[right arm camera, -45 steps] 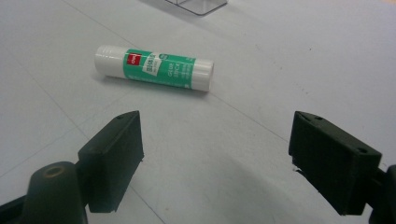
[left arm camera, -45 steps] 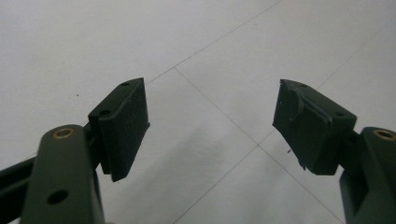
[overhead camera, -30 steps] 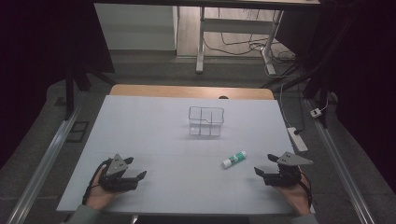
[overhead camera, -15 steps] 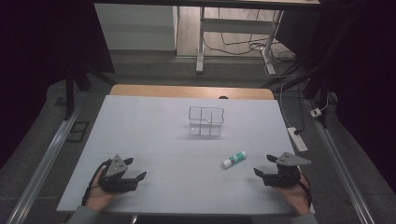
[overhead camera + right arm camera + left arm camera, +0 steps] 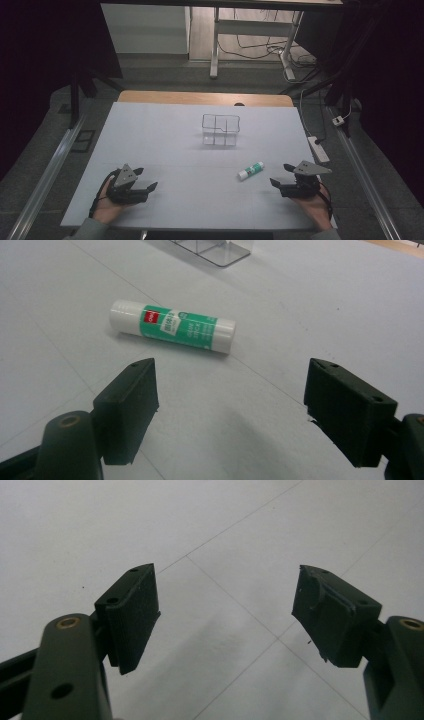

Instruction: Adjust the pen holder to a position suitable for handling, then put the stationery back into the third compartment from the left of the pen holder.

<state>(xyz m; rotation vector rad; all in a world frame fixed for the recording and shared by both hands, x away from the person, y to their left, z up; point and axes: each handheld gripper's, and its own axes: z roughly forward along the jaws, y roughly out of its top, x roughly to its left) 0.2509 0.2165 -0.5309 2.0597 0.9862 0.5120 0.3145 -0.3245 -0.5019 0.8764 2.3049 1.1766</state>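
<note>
The right gripper (image 5: 283,175) is held low over the near right part of the surface (image 5: 165,140), its jaws spread wide with nothing between them. In the right gripper view (image 5: 230,400) the glue stick (image 5: 172,326) is seen lying on its side just ahead of the jaws, apart from them, its white cap turned to the left of that view. In the high view the glue stick (image 5: 250,171) is found near the right gripper, toward the middle of the surface. The left gripper (image 5: 144,179) is held at the near left, jaws likewise parted and empty, well apart from the glue stick. A clear divided container (image 5: 220,129) is set farther back, near the centre.
</note>
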